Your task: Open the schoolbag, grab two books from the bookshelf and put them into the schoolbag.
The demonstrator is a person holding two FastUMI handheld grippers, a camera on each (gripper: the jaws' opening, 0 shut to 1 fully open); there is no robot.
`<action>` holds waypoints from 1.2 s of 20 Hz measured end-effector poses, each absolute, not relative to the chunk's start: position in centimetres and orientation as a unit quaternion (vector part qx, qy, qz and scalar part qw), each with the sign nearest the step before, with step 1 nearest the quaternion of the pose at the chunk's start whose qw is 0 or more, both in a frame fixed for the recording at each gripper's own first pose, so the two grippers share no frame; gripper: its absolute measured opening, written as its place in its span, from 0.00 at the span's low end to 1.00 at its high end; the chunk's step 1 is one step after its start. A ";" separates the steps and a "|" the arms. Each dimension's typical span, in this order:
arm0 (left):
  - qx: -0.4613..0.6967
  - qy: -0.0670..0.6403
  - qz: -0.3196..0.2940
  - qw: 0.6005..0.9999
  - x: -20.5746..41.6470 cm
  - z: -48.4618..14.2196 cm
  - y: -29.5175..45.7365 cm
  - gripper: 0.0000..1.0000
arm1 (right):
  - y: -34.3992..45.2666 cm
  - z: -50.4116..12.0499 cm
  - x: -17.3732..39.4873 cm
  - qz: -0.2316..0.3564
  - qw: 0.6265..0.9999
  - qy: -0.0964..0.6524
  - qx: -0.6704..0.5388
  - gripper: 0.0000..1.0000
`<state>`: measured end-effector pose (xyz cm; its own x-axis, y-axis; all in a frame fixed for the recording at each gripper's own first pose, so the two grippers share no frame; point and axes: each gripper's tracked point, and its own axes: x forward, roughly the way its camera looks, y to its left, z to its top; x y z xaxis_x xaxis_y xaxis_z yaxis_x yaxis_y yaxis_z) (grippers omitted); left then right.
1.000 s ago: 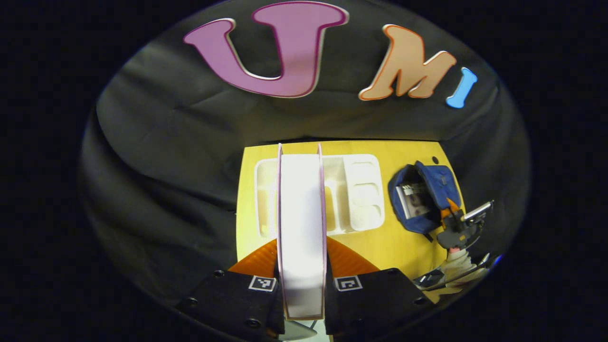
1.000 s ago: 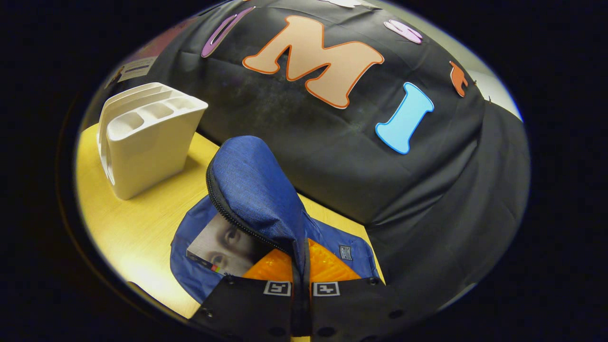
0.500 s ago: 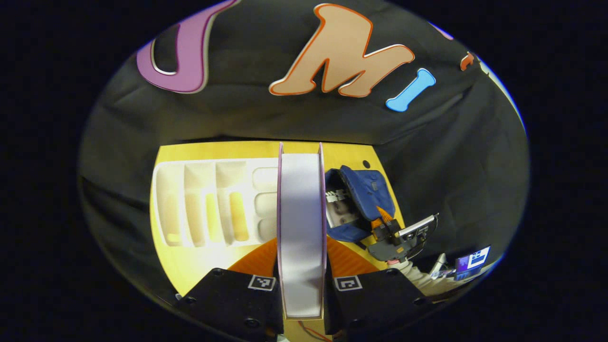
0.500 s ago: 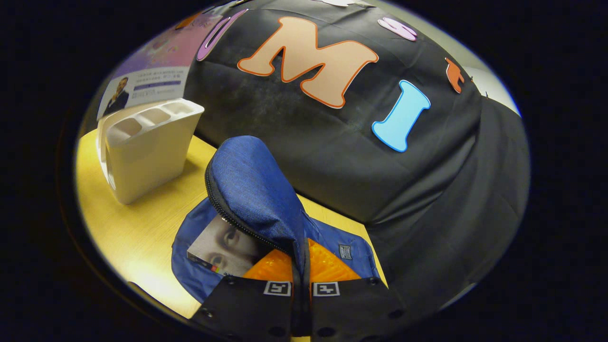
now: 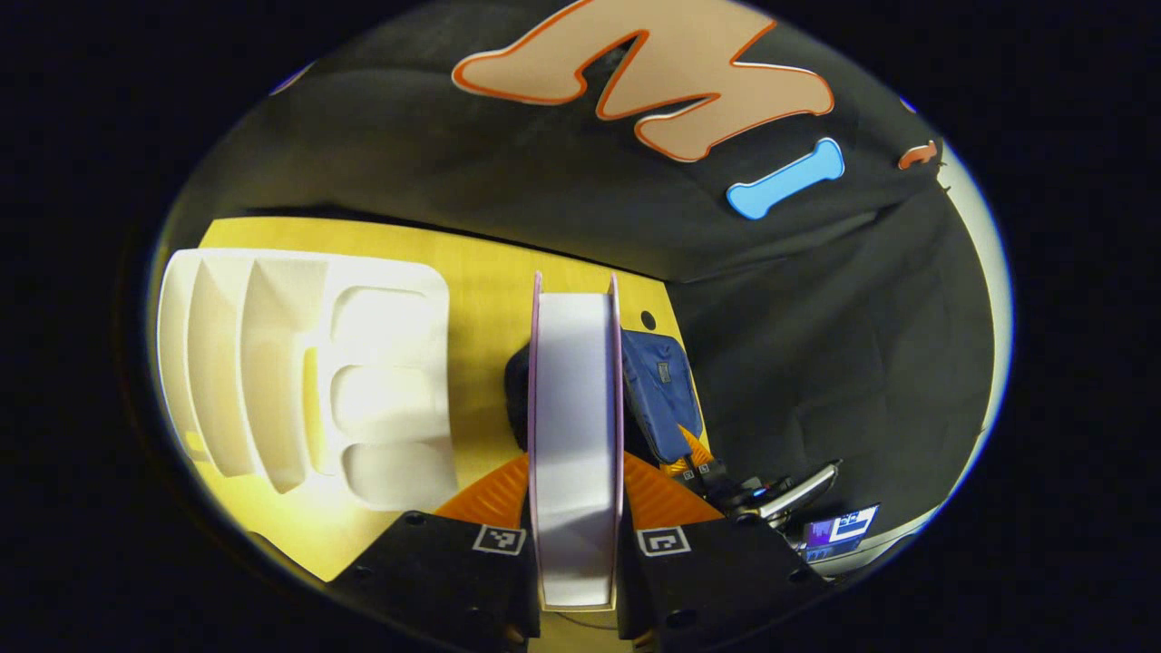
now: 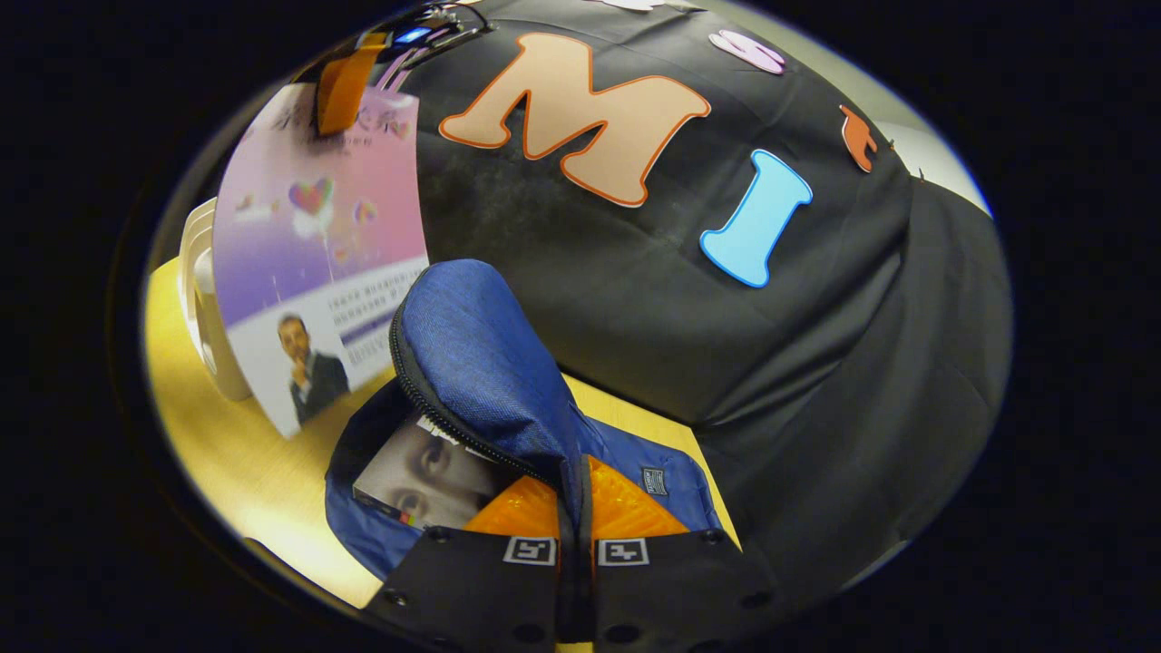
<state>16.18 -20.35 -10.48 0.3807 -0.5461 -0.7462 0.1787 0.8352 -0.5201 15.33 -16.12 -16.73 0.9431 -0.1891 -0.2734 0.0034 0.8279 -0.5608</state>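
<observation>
Blue fabric: the schoolbag (image 6: 472,363) lies on the yellow wooden table (image 6: 236,453), its zipped flap lifted upright and its mouth open toward the rack side.
Right gripper (image 6: 576,544): closed on the flap of the schoolbag, both fingers pinching the fabric between them with hardly any gap.
First book (image 6: 426,472): already inside the schoolbag, lying flat in the open mouth, its printed cover facing up.
Second book (image 5: 574,435): held edge-on in the left gripper view, white page edges facing the camera, thin pinkish covers on either side; in the right gripper view its pink and purple cover (image 6: 322,254) hangs upright just above and beside the open mouth of the schoolbag, its lower corner near the table.
Left gripper (image 5: 577,535): clamped on the second book, one finger pressing each cover; from the right gripper view it shows at the top edge of the book (image 6: 363,63), gripping from above.
White plastic: the bookshelf (image 5: 299,372), a rack with long slots and three small pockets, stands on the table to the left of the held book; in the right gripper view it sits partly behind the book's cover (image 6: 204,308).
Schoolbag from the left gripper view: its blue side (image 5: 662,390) peeks out just right of the held book, with the right gripper (image 5: 703,472) at its near end.
Small screen (image 5: 839,531): glowing at the lower right, beyond the table edge.
</observation>
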 end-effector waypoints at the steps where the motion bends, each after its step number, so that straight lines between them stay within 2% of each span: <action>1: -0.189 0.510 -0.228 0.808 16.4 -11.5 -21.2 0.30 | -16.2 -16.7 15.3 -0.052 0.943 0.161 -0.287 0.03; 9: -0.259 0.492 -0.270 0.786 18.0 -18.4 -28.4 0.30 | -15.9 -16.8 15.4 -0.050 0.942 0.161 -0.291 0.03; 12: -0.292 0.480 -0.282 0.778 19.0 -19.5 -30.6 0.30 | -15.9 -16.5 15.4 -0.051 0.941 0.156 -0.296 0.06; 14: -0.316 0.472 -0.284 0.772 20.1 -20.5 -31.8 0.30 | -15.9 -16.1 15.4 -0.052 0.941 0.151 -0.298 0.00; 15: -0.328 0.469 -0.285 0.770 20.5 -21.0 -32.3 0.30 | -15.9 -16.0 15.4 -0.051 0.941 0.150 -0.299 0.03; 21: -0.384 0.448 -0.289 0.754 22.2 -23.8 -34.5 0.30 | -15.3 -16.1 15.4 -0.042 0.938 0.147 -0.310 0.03; 22: -0.390 0.449 -0.294 0.748 22.2 -24.0 -35.0 0.30 | -15.2 -16.1 15.4 -0.041 0.938 0.146 -0.311 0.00; 24: -0.403 0.447 -0.301 0.740 22.1 -24.8 -35.7 0.30 | -15.0 -16.0 15.2 -0.038 0.937 0.145 -0.316 0.03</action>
<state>22.15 -35.72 -24.84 0.4194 -0.8057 -0.4182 0.0864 0.4940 -0.8652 15.22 -15.03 -16.04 0.9553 -0.1628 -0.2467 -0.0202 0.7968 -0.6039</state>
